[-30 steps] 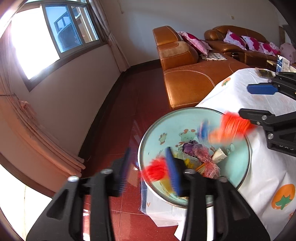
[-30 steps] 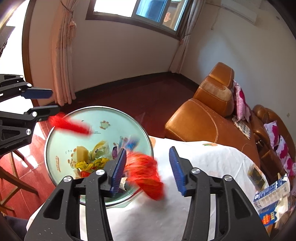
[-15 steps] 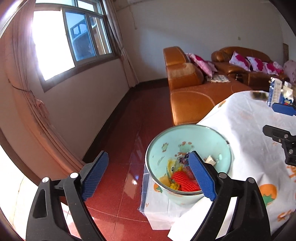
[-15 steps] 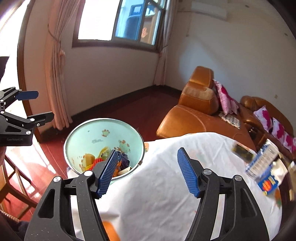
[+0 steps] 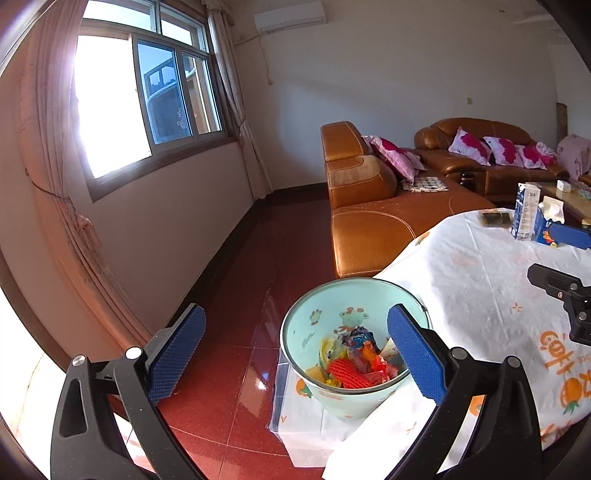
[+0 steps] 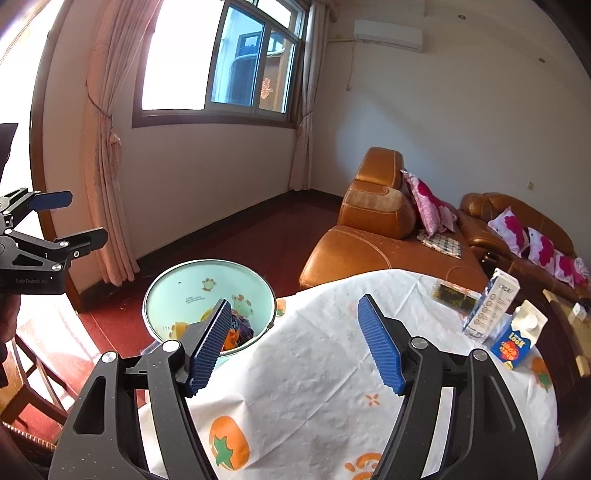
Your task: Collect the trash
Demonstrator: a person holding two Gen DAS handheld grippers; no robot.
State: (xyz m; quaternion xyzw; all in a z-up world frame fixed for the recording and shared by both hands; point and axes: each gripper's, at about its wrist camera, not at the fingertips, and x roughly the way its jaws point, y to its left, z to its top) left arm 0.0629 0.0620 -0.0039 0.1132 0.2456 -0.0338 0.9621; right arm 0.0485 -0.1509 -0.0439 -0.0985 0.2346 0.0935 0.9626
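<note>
Both grippers, left [image 5: 295,354] and right [image 6: 295,343], are spread wide and hold nothing. The trash [image 5: 354,363], with a red net on top, lies in the mint bin [image 5: 332,317] beside the table [image 6: 332,369], where two cartons [image 6: 491,308] stand.

This is a home living room. An orange-brown leather sofa [image 5: 373,206] with pink floral cushions [image 5: 469,146] runs along the right of the left wrist view, and a wall air conditioner [image 5: 289,15] hangs at the top centre. A curtained sliding window [image 5: 162,99] fills the upper left, above a glossy red tiled floor [image 5: 236,302]. At lower right, the tabletop wears a white cloth printed with orange fruit [image 6: 317,373], carrying milk cartons [image 6: 491,306] and a mint cartoon-print bin [image 5: 332,321] at its edge.
</note>
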